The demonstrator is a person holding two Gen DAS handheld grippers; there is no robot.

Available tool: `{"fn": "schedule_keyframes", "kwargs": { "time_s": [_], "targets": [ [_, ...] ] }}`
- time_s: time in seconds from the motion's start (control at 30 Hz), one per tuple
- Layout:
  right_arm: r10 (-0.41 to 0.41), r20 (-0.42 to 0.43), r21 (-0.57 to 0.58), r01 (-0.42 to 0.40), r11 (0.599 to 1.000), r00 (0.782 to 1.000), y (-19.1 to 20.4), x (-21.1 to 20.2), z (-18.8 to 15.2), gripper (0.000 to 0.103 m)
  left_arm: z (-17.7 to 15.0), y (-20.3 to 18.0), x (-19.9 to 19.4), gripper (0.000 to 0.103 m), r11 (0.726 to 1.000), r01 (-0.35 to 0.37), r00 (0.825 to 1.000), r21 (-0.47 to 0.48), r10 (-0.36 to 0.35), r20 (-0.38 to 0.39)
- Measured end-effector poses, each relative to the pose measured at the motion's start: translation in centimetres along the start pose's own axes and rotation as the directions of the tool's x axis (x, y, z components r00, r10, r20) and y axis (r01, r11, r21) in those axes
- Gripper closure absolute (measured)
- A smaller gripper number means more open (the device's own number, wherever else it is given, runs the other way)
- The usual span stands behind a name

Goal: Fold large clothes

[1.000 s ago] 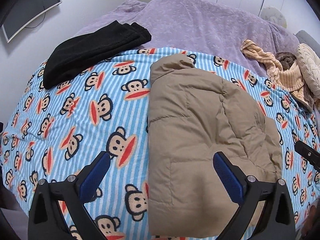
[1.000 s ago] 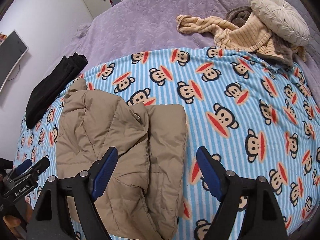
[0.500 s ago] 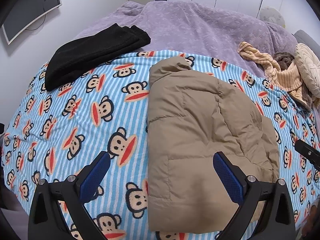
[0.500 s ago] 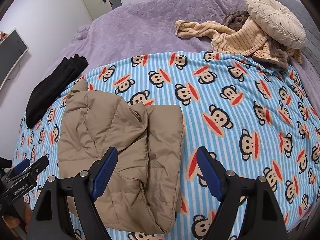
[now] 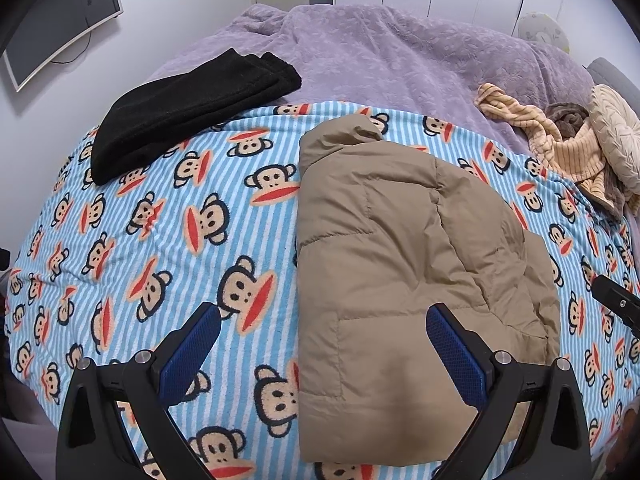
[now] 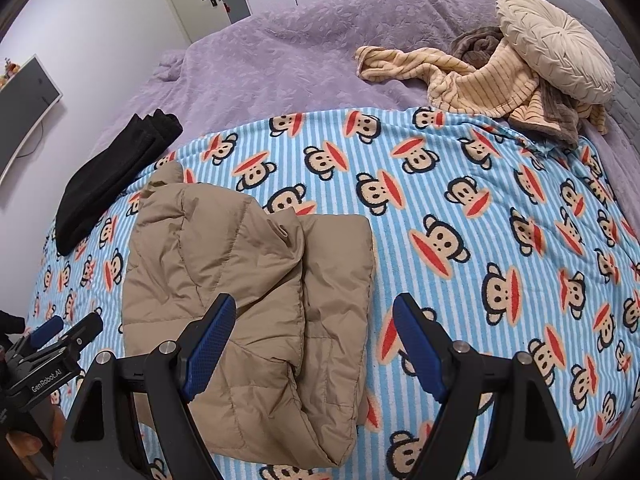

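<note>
Both grippers have drawn back from the folded tan quilted puffer jacket [image 5: 404,264], which lies lengthwise, collar toward the striped monkey-print blanket's [image 5: 160,216] far edge; left gripper [image 5: 322,354] and right gripper [image 6: 314,346] gape, empty.

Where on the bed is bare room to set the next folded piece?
The monkey blanket lies bare between the tan jacket and the pile of striped clothes. There is a smaller bare patch between the jacket and the black garment. The purple cover beyond is bare too. It is crowded by the round cushion.
</note>
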State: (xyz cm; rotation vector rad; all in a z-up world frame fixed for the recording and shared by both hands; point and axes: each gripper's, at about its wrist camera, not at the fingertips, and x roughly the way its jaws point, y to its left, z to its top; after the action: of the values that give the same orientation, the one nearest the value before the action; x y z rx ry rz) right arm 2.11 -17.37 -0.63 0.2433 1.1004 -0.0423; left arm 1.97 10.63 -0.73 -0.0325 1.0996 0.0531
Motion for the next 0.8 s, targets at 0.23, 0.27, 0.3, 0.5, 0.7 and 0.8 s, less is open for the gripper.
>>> {"fn": "schedule_keyframes", "kwargs": {
  "time_s": [0.23, 0.27, 0.3, 0.5, 0.7, 0.8],
  "targets": [
    [0.001, 0.001, 0.000, -0.001, 1.000, 1.000, 0.15, -0.08, -0.03, 0.020, -0.02, -0.02, -0.02, 0.000, 1.000, -0.001, 1.000, 0.000, 0.001, 0.001],
    [0.000, 0.002, 0.000, 0.000, 1.000, 1.000, 0.14, -0.08, -0.04, 0.020, 0.07, 0.05, -0.05, 0.000, 1.000, 0.001, 1.000, 0.001, -0.001, 0.001],
    [0.000, 0.001, -0.001, 0.000, 1.000, 1.000, 0.15, -0.08, -0.04, 0.020, 0.05, 0.02, -0.01, 0.000, 1.000, 0.000, 1.000, 0.002, 0.000, 0.001],
    [0.000, 0.002, 0.002, 0.000, 1.000, 1.000, 0.21, -0.11, -0.07, 0.020, -0.04, -0.06, -0.01, 0.000, 1.000, 0.000, 1.000, 0.000, 0.000, 0.000],
    [0.000, 0.002, 0.001, 0.000, 1.000, 1.000, 0.26, -0.09, -0.03, 0.020, 0.12, -0.09, -0.16, 0.000, 1.000, -0.002, 1.000, 0.008, 0.002, 0.020],
    [-0.001, 0.002, 0.003, 0.001, 1.000, 1.000, 0.18, -0.07, -0.10, 0.020, 0.22, -0.09, -0.11, 0.000, 1.000, -0.003, 1.000, 0.014, 0.002, 0.022]
  ]
}}
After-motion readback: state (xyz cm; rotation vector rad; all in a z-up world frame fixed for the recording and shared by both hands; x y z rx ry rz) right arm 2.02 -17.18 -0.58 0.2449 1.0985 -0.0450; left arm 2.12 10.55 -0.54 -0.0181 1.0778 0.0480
